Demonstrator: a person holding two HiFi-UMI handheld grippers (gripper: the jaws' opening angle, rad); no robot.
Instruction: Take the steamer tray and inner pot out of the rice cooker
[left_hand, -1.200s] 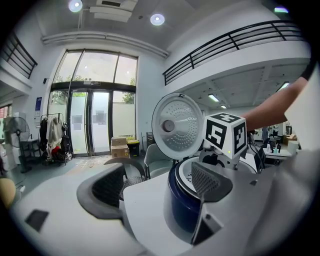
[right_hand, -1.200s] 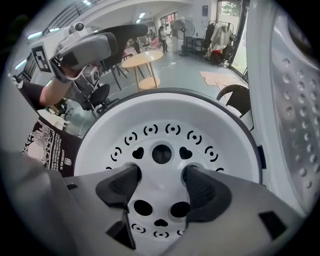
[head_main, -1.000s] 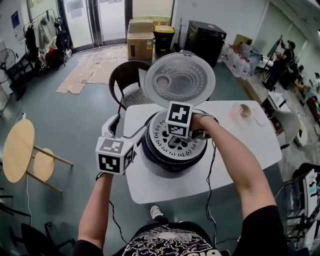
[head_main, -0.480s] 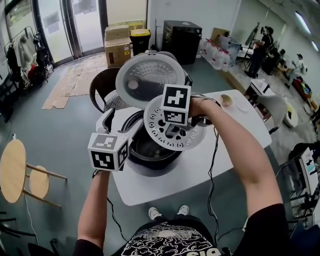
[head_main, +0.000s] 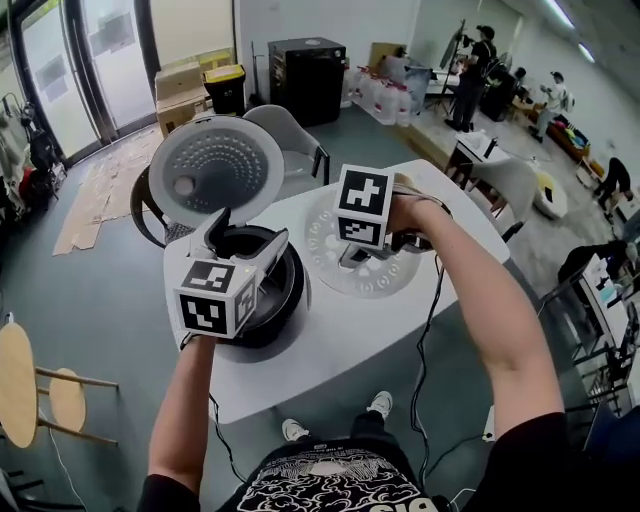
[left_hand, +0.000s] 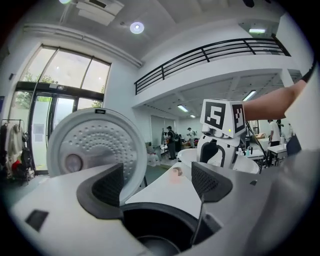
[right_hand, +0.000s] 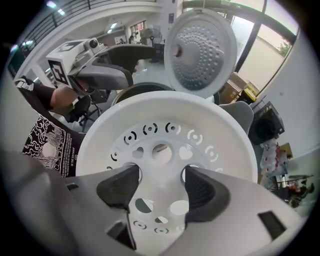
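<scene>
The black rice cooker (head_main: 262, 318) stands on the white table (head_main: 330, 350) with its lid (head_main: 215, 165) raised. Its dark inner pot (left_hand: 155, 235) sits inside, below my left gripper (left_hand: 157, 182). That gripper is open over the cooker's near rim (head_main: 255, 250), with nothing between its jaws. The white perforated steamer tray (head_main: 385, 275) hangs above the table, to the right of the cooker. My right gripper (head_main: 352, 255) points down into it. In the right gripper view the fingers sit in two of the tray's holes (right_hand: 165, 125), shut on the strip between them (right_hand: 160, 175).
A grey chair (head_main: 285, 135) stands behind the table. A small pinkish object (left_hand: 175, 172) lies on the far part of the table. A round wooden stool (head_main: 20, 370) is at the left. Boxes and people are far back. Cables hang off the table's near edge.
The steamer tray rose out of the cooker and travelled right with my right gripper, uncovering the inner pot. My left gripper moved up from beside the cooker to over its rim.
</scene>
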